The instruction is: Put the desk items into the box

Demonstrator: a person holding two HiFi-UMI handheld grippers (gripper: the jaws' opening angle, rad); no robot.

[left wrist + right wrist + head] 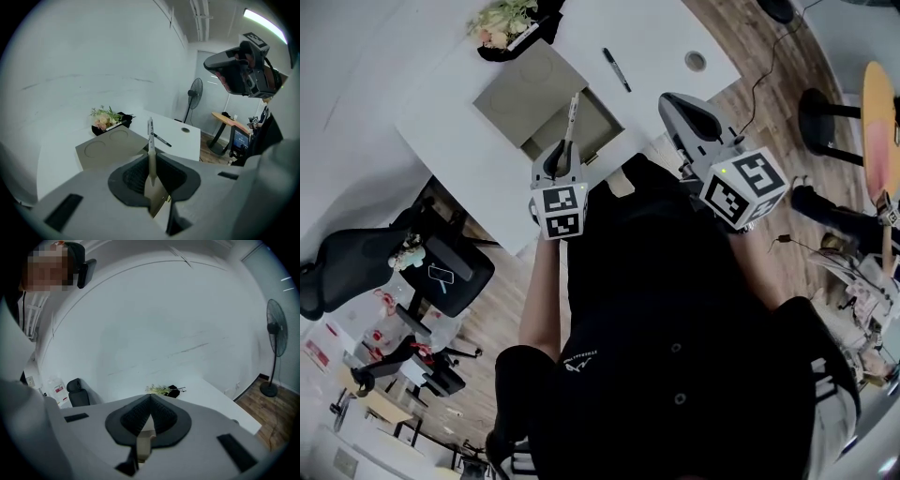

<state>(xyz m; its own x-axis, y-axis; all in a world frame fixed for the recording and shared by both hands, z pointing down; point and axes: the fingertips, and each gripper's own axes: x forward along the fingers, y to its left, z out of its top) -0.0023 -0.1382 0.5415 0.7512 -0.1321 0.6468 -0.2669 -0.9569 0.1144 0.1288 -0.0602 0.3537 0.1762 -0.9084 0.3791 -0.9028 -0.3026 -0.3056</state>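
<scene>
Left gripper (151, 164) clamped on pen (150, 136), upright over the open box (525, 94). Marker (616, 68) on desk (666, 37), right of box. Right gripper (149, 405) pinched together, empty. Likely drop-off step; next: lower, let go inside.

Standing fan (194, 92), black office chair (342, 267)

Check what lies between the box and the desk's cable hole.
One black marker, lying flat on the desk between the box and the cable hole. Head view shows it; left gripper view too.
</scene>
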